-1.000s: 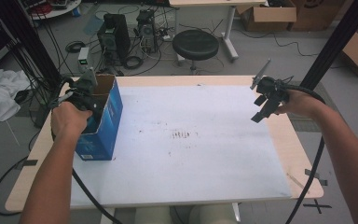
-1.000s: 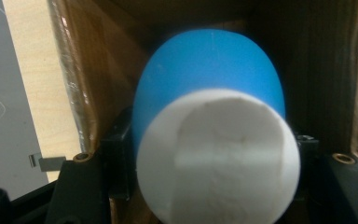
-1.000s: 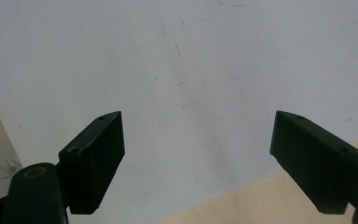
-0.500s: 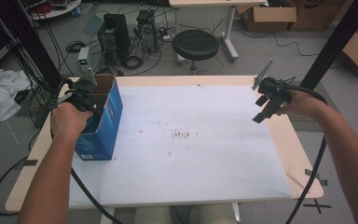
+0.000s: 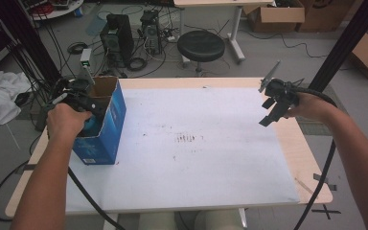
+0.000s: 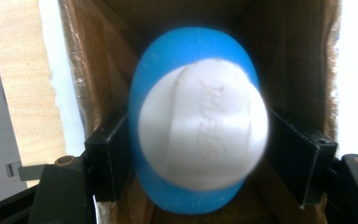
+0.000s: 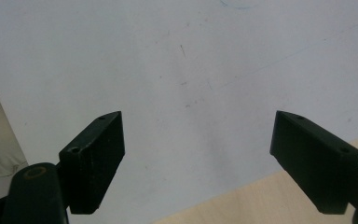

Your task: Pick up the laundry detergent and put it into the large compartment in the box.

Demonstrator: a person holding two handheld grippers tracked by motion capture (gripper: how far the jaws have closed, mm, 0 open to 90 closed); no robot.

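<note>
The left gripper (image 5: 87, 111) reaches down into the open top of the blue cardboard box (image 5: 106, 132) that stands at the left edge of the tabletop (image 5: 211, 167), and its jaws have just been opening. In the left gripper view a blue bottle with a white cap (image 6: 200, 126) sits between the two black jaws, deep inside the brown walls of the box. The jaws stand beside the bottle on each side; whether the pads are a little apart from the plastic or touch it lightly I cannot tell for sure, but they do not look pressed into it. I judge that the bottle has been let go inside the box, so the step of putting it there is nearly done and the hand may now lift out. Compared with one second ago, the left hand is at almost the same place over the box, and the box has not shifted. The right gripper (image 5: 271, 106) hangs above the right part of the tabletop, with its jaws wide apart and nothing between them, well apart from the box; in the right gripper view they frame the white sheet (image 7: 182, 70) below.
</note>
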